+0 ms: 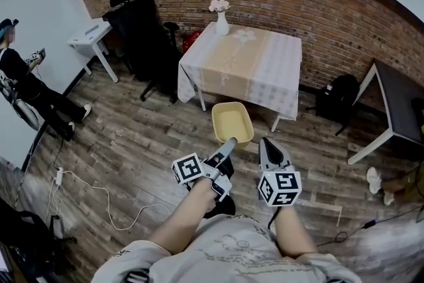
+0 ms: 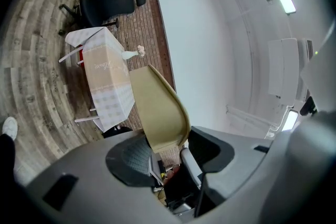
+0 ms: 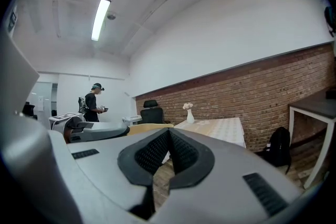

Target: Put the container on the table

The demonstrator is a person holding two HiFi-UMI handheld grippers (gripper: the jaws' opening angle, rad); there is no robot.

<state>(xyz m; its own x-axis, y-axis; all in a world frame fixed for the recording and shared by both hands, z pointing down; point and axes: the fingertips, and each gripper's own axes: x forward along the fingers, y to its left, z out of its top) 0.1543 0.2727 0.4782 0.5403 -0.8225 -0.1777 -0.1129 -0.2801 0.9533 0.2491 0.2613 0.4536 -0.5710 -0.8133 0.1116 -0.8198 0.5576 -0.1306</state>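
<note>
A pale yellow plastic container [image 1: 232, 122] hangs above the wood floor, just short of the cloth-covered table [image 1: 242, 66]. My left gripper [image 1: 227, 145] is shut on its near rim. In the left gripper view the rim of the container [image 2: 157, 107] sits wedged between the two pads of the left gripper [image 2: 168, 150]. My right gripper [image 1: 268, 144] floats beside it on the right, shut and empty; in its own view the tips of the right gripper [image 3: 169, 134] meet, with the container's edge [image 3: 144, 127] to the left.
A white vase with pink flowers [image 1: 220, 16] stands at the table's far edge. Left of the table are a black office chair [image 1: 142, 30], a white desk [image 1: 89, 36] and a person [image 1: 20, 79]. A backpack [image 1: 338, 99] and a dark table [image 1: 397, 99] are at right.
</note>
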